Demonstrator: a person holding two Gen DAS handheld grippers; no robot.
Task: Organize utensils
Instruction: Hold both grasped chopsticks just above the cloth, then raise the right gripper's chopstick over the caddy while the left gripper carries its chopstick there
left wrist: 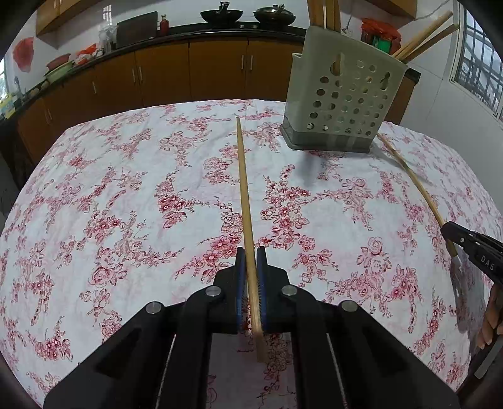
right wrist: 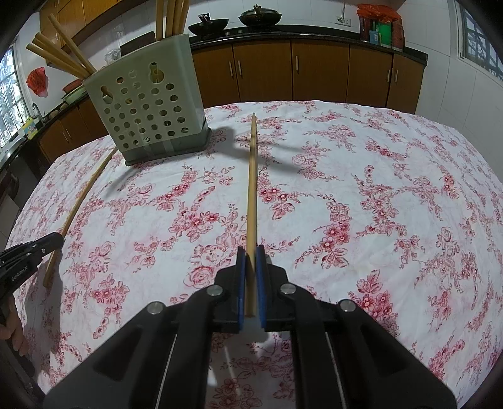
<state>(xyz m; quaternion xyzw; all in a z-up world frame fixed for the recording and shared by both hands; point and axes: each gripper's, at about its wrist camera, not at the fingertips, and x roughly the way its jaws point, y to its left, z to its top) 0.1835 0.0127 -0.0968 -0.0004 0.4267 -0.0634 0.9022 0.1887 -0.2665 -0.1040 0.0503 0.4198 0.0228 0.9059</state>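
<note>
My left gripper (left wrist: 251,256) is shut on a long wooden chopstick (left wrist: 244,195) that points forward over the floral tablecloth. My right gripper (right wrist: 250,254) is shut on a second chopstick (right wrist: 252,176), also pointing forward. The grey-green perforated utensil holder (left wrist: 341,94) stands at the far right in the left wrist view and at the far left in the right wrist view (right wrist: 147,107), with several chopsticks standing in it. Each gripper shows in the other's view: the right one (left wrist: 448,234) with its chopstick (left wrist: 411,179), the left one (right wrist: 58,240) with its chopstick (right wrist: 81,195).
The table wears a white cloth with red flowers (left wrist: 125,204). Behind it runs a dark counter over brown cabinets (left wrist: 217,72) with woks (left wrist: 221,14) and jars. A window (left wrist: 481,72) is at the right.
</note>
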